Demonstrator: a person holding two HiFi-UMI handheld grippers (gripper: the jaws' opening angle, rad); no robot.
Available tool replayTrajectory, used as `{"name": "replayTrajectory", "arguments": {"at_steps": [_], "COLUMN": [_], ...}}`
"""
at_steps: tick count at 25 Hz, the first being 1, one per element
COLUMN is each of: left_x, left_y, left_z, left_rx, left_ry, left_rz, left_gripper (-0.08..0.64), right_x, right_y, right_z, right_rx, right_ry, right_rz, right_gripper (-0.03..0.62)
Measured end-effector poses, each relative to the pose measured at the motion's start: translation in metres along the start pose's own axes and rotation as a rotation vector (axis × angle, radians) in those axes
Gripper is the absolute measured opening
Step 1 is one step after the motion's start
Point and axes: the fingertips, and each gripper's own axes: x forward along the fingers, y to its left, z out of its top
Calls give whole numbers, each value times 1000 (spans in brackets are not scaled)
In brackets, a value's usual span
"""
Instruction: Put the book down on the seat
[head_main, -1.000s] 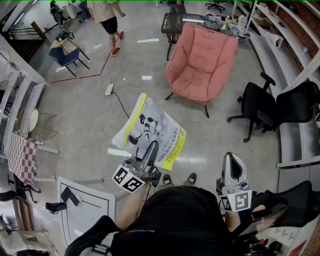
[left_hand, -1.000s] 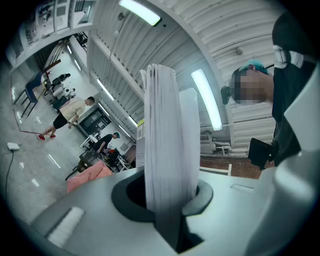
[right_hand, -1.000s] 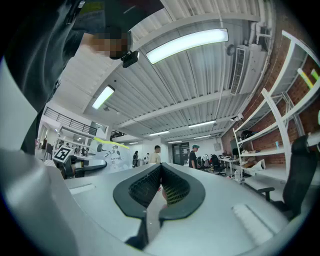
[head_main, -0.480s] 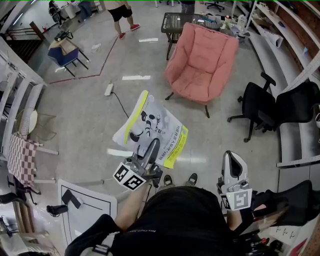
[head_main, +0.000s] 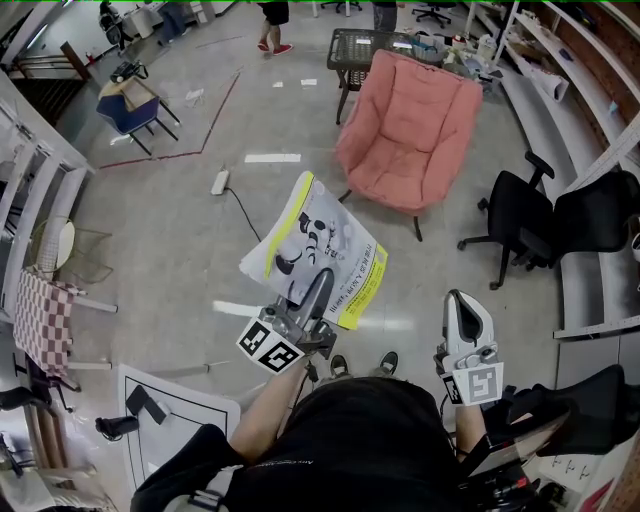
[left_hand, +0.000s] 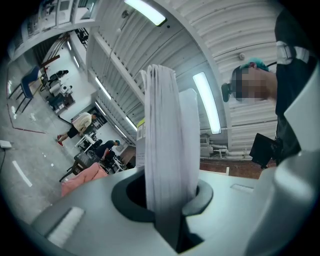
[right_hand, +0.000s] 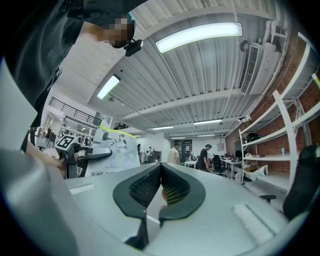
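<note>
Holding the thin white-and-yellow paperback book (head_main: 315, 230) at frame centre, my left tongs (head_main: 321, 278) pinch its lower edge. The right tongs (head_main: 462, 312), lower right, are pressed together on nothing. The padded pink armchair (head_main: 405, 150) stands well apart, upper right. I judge this the carry stage. Next I must close that gap and lay the book flat on the seat.

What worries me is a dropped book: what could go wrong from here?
The left gripper pinches the book by one edge only, so it may sag or slip out. The right gripper is shut and apart from it, too slow to catch it. A cable lies on the floor left of the way to the pink armchair: a possible trip.
</note>
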Motion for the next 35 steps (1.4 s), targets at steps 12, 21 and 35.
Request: {"name": "replayTrajectory", "arguments": {"at_steps": [12, 21, 35], "left_x": [12, 56, 112], "left_y": [14, 20, 33], "left_z": [2, -17, -38], "left_rx": [-13, 2, 12], "left_ry": [23, 27, 3], "left_rz": [-13, 23, 74], "left_gripper": [66, 66, 66], "right_x": [23, 44, 73], "right_y": [6, -47, -103], "right_z": [-11, -30, -49], "right_rx": [26, 53, 64], "right_ry": [23, 15, 15], "right_rz": [-12, 2, 52], "right_gripper": [12, 12, 12]}}
